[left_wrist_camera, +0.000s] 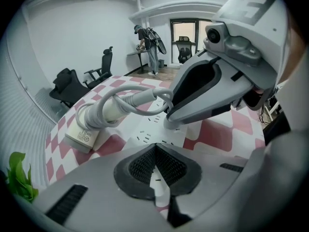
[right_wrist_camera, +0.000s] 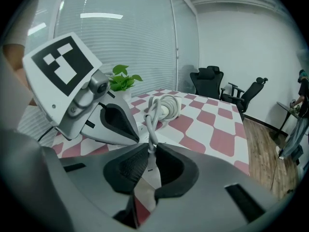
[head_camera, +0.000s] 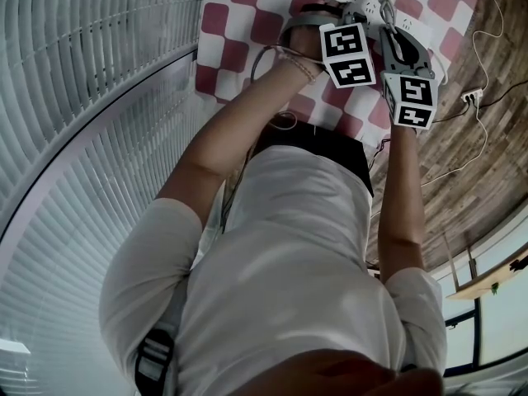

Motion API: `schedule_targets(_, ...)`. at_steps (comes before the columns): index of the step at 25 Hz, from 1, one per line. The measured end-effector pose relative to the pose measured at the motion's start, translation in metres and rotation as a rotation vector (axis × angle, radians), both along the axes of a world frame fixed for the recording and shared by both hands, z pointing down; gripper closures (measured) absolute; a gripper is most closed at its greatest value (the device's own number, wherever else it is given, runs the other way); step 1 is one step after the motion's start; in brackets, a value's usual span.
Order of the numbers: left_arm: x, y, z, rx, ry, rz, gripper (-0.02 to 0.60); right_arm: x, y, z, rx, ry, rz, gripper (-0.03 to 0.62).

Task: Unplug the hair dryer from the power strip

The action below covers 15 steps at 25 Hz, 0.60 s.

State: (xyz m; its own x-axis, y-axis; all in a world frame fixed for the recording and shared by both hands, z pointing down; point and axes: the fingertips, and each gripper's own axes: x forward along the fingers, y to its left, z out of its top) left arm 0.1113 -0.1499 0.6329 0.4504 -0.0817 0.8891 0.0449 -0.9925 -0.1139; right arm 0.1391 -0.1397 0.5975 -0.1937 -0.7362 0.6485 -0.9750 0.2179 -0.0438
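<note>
Fingers closed: right gripper (right_wrist_camera: 150, 150) on cord (right_wrist_camera: 151, 128), left gripper (left_wrist_camera: 156, 151) seemingly empty; head view unclear.

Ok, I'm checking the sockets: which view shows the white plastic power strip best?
Left gripper view: the white plastic power strip lies close, socket slots plain. Head view shows only its end; right gripper view, barely a sliver.

The power strip (head_camera: 356, 1) is cut off by the head view's top edge and partly covered by the marker cubes (head_camera: 346, 54). In the left gripper view's centre the right gripper (left_wrist_camera: 169, 121) hides the strip's far sockets; in the right gripper view the cord (right_wrist_camera: 153, 112) disappears between the closed pads (right_wrist_camera: 128, 166), its end unseen.
</note>
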Motion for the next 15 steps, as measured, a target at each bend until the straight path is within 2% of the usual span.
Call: schedule_targets(15,-0.001,-0.001,-0.011,-0.029,0.0,-0.015,0.551,-0.002,-0.004,-0.024,0.02,-0.031,0.025,0.525)
